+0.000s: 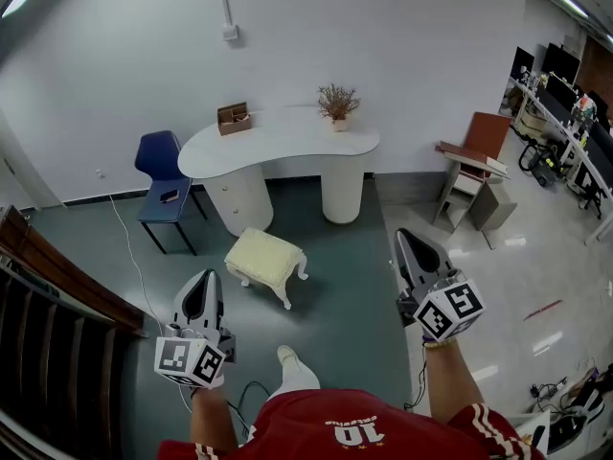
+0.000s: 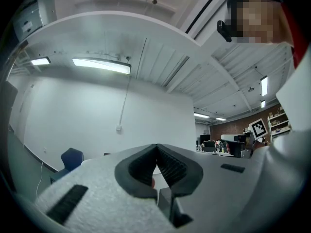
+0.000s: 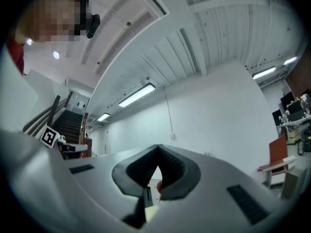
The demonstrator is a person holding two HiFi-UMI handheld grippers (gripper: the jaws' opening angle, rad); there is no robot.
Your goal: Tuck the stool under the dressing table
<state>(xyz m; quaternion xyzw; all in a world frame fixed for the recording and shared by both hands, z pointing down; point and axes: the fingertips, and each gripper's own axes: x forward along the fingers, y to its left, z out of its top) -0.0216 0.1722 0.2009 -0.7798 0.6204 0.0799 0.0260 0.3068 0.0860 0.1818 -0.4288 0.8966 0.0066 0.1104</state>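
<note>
Stool (image 1: 265, 260) stands apart, ahead of left claw (image 1: 202, 281) and right claw (image 1: 412, 242), both pressed together, empty.

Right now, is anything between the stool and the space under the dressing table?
Nothing visible. The stool stands just in front of the table, near its left pedestal; the gap to the right pedestal looks open. The blue chair sits off to the left, outside that path.

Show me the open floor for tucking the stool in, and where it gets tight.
Under the dressing table, the gap between its two pedestals is bare floor, just beyond the stool. The green floor right of the stool is open too. It is tighter on the left, where the blue chair stands beside the drawer pedestal.
</note>
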